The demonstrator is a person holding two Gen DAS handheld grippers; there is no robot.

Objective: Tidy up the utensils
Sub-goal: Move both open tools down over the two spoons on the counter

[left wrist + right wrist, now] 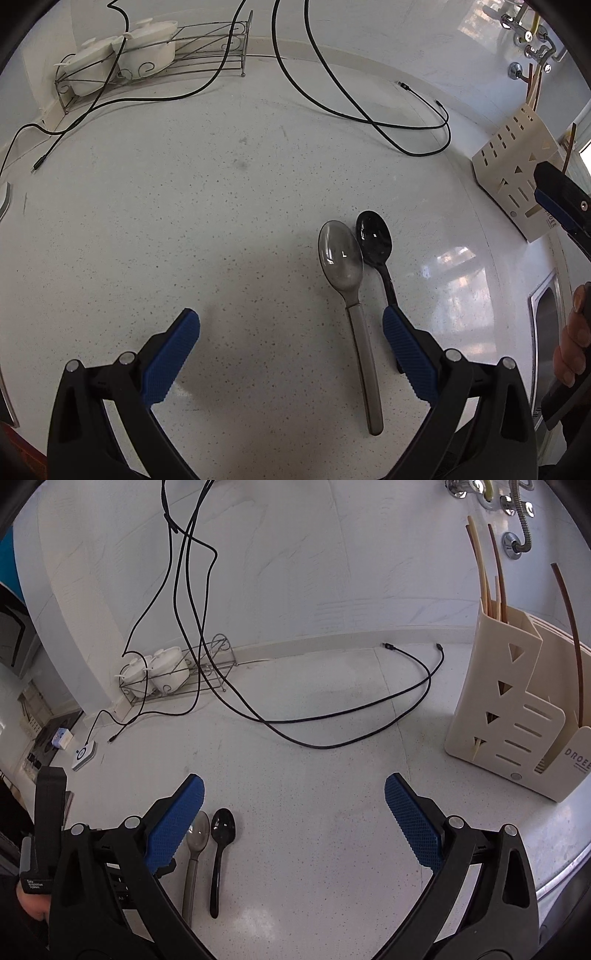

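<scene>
Two spoons lie side by side on the white speckled counter: a grey spoon (354,295) and a black spoon (376,247), bowls pointing away. My left gripper (291,326) hovers low over them, open, with the grey spoon's handle between its fingers and the black handle running under the right pad (406,354). In the right wrist view the grey spoon (195,845) and black spoon (221,845) sit at lower left. My right gripper (294,792) is open and empty, its left pad (173,827) just over the grey spoon's bowl. A cream utensil holder (517,716) with chopsticks stands at the right.
Black cables (332,734) loop across the counter's middle and back. A wire rack with white lidded pots (140,48) stands at the back left by the wall. The cream holder (517,173) is right of the spoons, a sink edge (546,332) beyond it. Taps (513,542) are on the wall.
</scene>
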